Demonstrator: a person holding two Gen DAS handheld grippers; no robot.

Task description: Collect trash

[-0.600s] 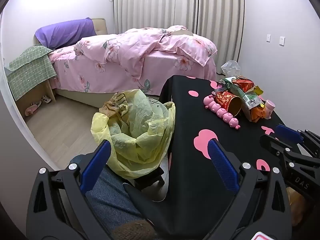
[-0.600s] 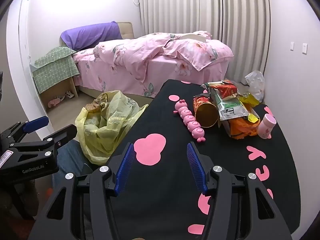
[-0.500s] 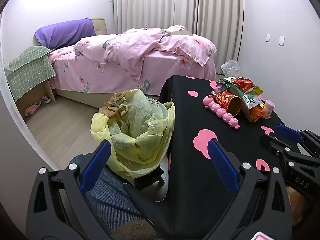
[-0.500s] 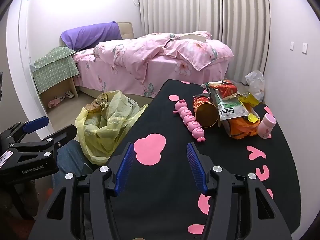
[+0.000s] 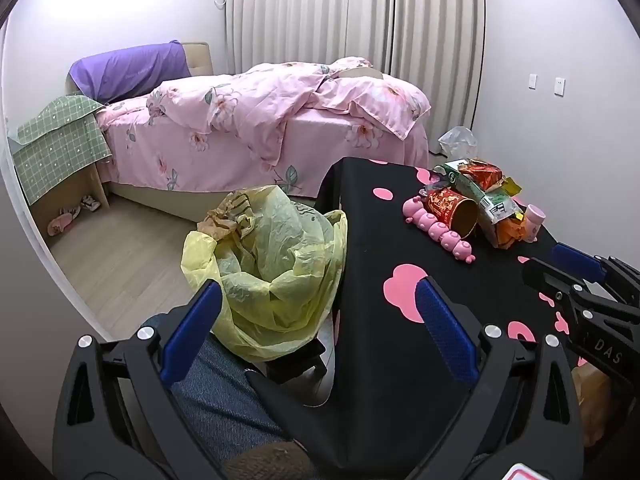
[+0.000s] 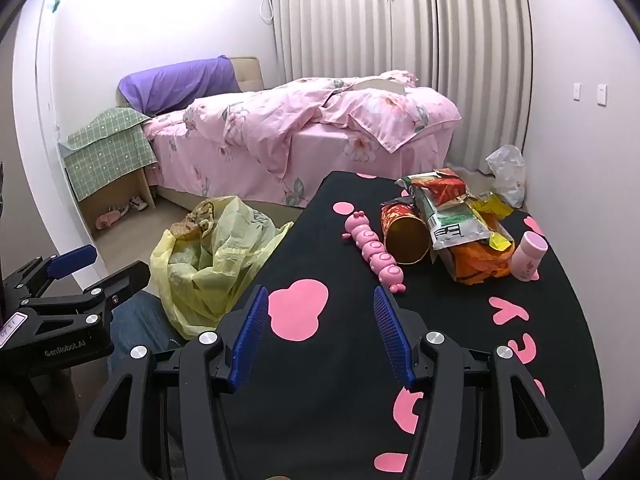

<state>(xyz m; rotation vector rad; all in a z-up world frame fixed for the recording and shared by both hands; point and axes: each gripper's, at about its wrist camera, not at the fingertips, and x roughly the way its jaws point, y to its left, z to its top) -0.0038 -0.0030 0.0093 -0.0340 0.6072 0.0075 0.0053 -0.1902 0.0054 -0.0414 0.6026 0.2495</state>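
Both claws, left claw (image 5: 316,328) and right claw (image 6: 318,334), hang wide open and empty; wrappers (image 6: 460,216) and a tube (image 6: 404,232) lie uncollected on the worktop (image 6: 320,400), well beyond the yellow bag (image 6: 208,256); some scraps already in the bag.

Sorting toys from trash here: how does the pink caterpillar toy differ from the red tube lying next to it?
The pink caterpillar toy is a chain of small round segments; the red tube is one wide cylinder. The toy is plain pink; the tube is red with printed patterns and a gold inside. The toy looks closed and solid; the tube's open mouth faces the cameras. Both lie side by side on the black table.
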